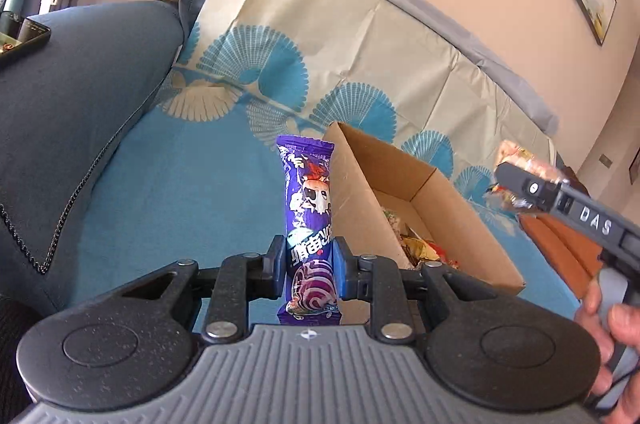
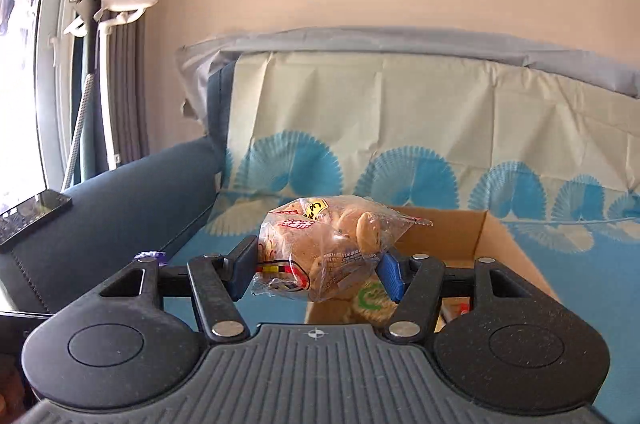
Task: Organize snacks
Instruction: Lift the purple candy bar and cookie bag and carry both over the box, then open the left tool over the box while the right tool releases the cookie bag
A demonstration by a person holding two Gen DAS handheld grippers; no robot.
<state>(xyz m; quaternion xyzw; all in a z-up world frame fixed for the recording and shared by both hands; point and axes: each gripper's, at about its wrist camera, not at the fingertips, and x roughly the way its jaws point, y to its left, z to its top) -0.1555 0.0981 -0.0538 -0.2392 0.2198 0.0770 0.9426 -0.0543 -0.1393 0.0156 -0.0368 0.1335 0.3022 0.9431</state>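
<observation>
Firmly, left claw [image 1: 308, 266] pinches upright purple snack [image 1: 308, 207].

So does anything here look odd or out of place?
Only mildly: a phone lies on the sofa arm near its edge. Both snacks, the purple packet and biscuit bag, are gripped cleanly beside the cardboard box.

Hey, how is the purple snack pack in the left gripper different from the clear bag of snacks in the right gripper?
The purple snack pack is opaque and printed all over; the clear bag shows pale round pieces inside. The purple snack pack is slim and stands upright between the jaws of the left gripper; the clear bag is bulky, lies sideways and spreads the jaws of the right gripper wider. Both are sealed and held clamped near the cardboard box.
</observation>
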